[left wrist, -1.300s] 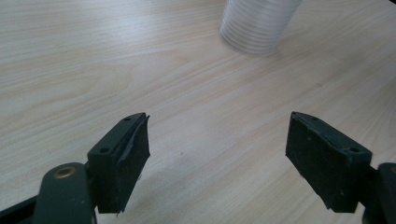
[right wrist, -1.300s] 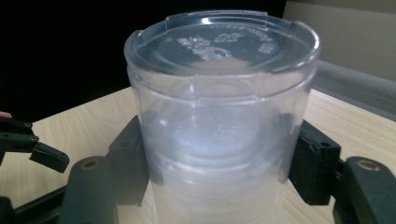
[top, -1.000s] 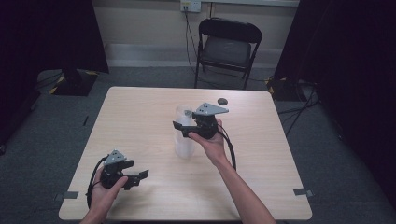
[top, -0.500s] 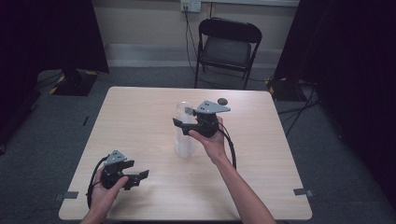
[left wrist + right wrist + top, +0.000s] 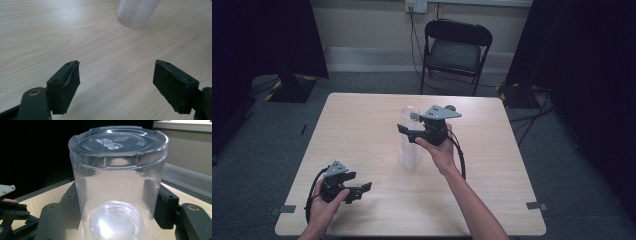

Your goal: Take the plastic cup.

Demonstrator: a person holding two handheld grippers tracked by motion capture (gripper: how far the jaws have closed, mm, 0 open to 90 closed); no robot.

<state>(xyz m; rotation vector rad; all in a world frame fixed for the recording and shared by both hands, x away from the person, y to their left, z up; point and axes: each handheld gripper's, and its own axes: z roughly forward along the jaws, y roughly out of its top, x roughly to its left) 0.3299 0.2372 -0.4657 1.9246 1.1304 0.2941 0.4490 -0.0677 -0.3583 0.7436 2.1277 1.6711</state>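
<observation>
Clear plastic container (image 5: 117, 185) stands mid-table, clamped by the right gripper (image 5: 412, 131); the left gripper (image 5: 116, 86), near-left, gapes wide, empty.

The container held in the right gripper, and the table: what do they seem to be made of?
The container looks like clear, glossy plastic: you can see through its wall, its lid carries moulded raised lettering, and the lower wall is ribbed in the left gripper view. The table looks like pale wood-grain laminate with a matte finish; whether it is real wood can't be told.
</observation>
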